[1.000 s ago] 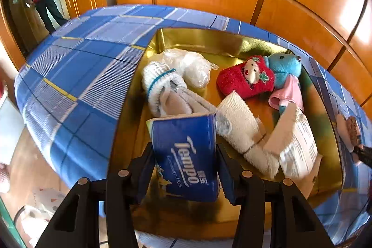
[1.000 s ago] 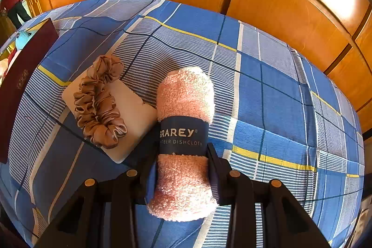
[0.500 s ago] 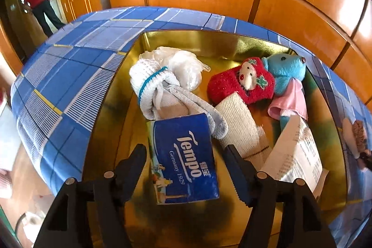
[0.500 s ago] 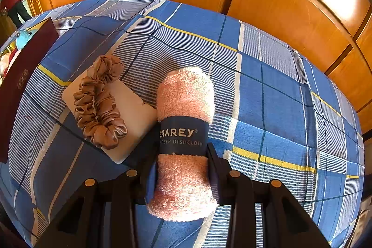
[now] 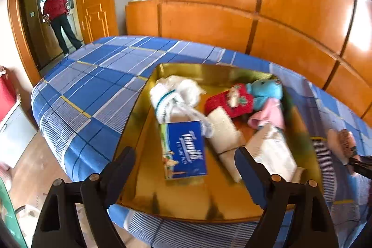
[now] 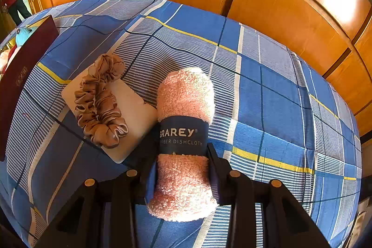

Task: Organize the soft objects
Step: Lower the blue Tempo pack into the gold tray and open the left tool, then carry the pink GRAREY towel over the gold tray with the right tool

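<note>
A gold tray (image 5: 144, 136) on the blue plaid bed holds a blue tissue pack (image 5: 184, 150), a white sock bundle (image 5: 166, 100), a red knitted item (image 5: 229, 101), a blue plush toy (image 5: 265, 90), a beige bandage roll (image 5: 223, 129) and a white packet (image 5: 272, 150). My left gripper (image 5: 184, 160) hovers above the tray's near side, its jaws opening, with nothing pressed between them; the tissue pack lies free below. My right gripper (image 6: 181, 157) is shut on a rolled pink dishcloth (image 6: 186, 99) with a dark paper band, resting on the bedspread.
A brown scrunchie (image 6: 100, 106) lies on a white pad (image 6: 132, 108) left of the dishcloth. A dark red box lid (image 6: 21, 71) stands at the far left. Wooden panelling (image 5: 255, 4) backs the bed. A person in red (image 5: 57, 15) stands in the doorway. The bed's edge (image 5: 53, 131) drops to the floor at left.
My left gripper let go of the tissue pack, spread its jaws wide and pulled up and back from the tray. The pack now lies in the tray. The right gripper has not moved.
</note>
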Tool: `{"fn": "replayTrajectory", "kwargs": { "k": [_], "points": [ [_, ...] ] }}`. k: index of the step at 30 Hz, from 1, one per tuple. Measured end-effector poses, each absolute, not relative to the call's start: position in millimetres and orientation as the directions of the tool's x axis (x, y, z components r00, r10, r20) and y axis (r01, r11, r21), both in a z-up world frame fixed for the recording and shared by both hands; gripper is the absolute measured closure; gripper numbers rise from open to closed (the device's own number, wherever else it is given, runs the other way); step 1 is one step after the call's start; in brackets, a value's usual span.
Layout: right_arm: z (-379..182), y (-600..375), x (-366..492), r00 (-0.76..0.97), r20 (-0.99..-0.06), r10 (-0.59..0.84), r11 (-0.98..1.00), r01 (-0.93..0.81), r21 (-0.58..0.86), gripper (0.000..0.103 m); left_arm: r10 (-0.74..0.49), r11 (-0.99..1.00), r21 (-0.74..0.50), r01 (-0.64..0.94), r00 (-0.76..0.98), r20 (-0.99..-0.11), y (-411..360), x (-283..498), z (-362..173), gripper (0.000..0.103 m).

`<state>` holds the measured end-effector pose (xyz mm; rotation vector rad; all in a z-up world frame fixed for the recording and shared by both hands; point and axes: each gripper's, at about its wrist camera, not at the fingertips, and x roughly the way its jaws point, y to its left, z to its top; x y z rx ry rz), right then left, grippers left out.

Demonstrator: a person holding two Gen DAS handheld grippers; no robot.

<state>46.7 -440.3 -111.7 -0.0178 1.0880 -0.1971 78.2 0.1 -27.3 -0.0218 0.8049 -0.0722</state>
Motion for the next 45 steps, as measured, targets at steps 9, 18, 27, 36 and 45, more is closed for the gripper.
{"fn": "replayTrajectory", "kwargs": {
  "k": [9,18,27,36,45],
  "points": [
    [-112,-441,46,0.449,-0.876,-0.175,0.982,0.147,-0.121,0.067,-0.143,0.989,-0.076,0.127,0.695,-0.705,-16,52,-19,0.015],
    [-110,-437,51,0.433,-0.876,-0.215,0.972,0.184,-0.147,0.068,-0.17,0.985,-0.108,0.132,0.691,-0.703,-10,49,-24,0.016],
    [-96,-443,53,0.423,-0.881,-0.212,0.956,0.276,-0.098,0.071,-0.172,0.985,-0.121,0.123,0.691,-0.702,2,47,-27,0.016],
    [-82,-452,45,0.431,-0.881,-0.196,0.948,0.315,-0.057,0.071,-0.184,0.983,-0.141,0.119,0.683,-0.707,5,49,-30,0.016],
    [-69,-454,39,0.493,-0.867,-0.069,0.934,0.336,0.117,0.071,-0.169,0.986,-0.114,0.126,0.682,-0.711,6,44,-31,0.016]
  ]
}}
